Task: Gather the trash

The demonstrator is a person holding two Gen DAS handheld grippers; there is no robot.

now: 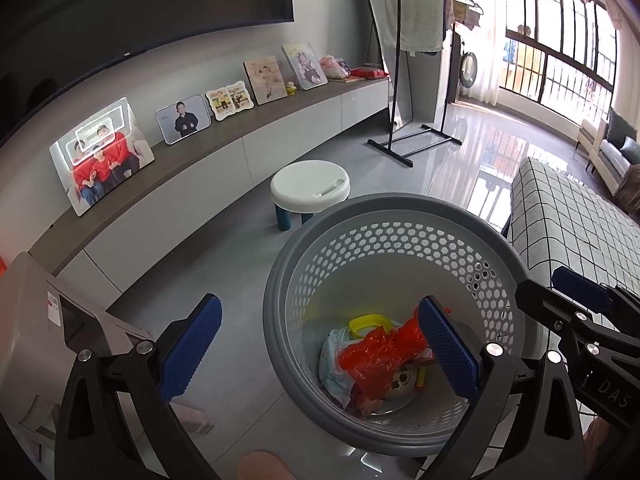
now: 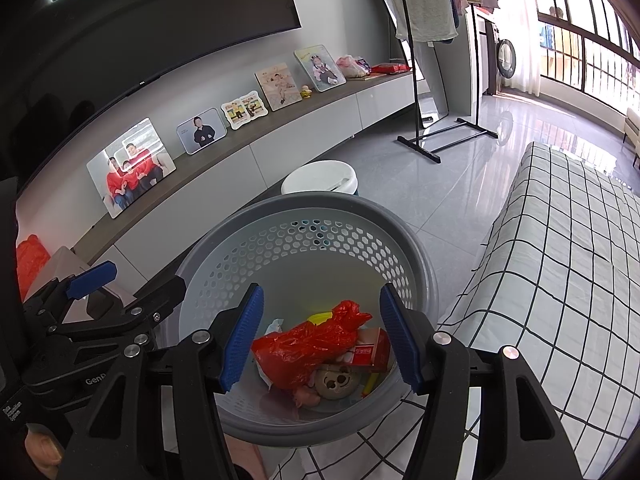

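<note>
A grey perforated basket (image 1: 396, 216) stands on the floor and shows in the right wrist view too (image 2: 308, 204). In it lie a red plastic bag (image 1: 376, 356) (image 2: 312, 340), a yellow ring (image 1: 370, 322), a white wrapper (image 1: 332, 364), a red carton (image 2: 370, 350) and a small round bear face (image 2: 336, 380). My left gripper (image 1: 320, 352) is open and empty, straddling the basket's left rim from above. My right gripper (image 2: 320, 340) is open and empty above the basket's inside; it also shows in the left wrist view (image 1: 560, 300).
A white stool (image 1: 310, 186) stands beyond the basket. A low TV cabinet (image 1: 224, 136) along the left wall carries photo frames and bags (image 1: 334, 66). A checked cloth (image 2: 560, 248) covers furniture right of the basket. A clothes rack (image 1: 416, 136) stands farther back. A grey appliance (image 1: 48, 320) is at left.
</note>
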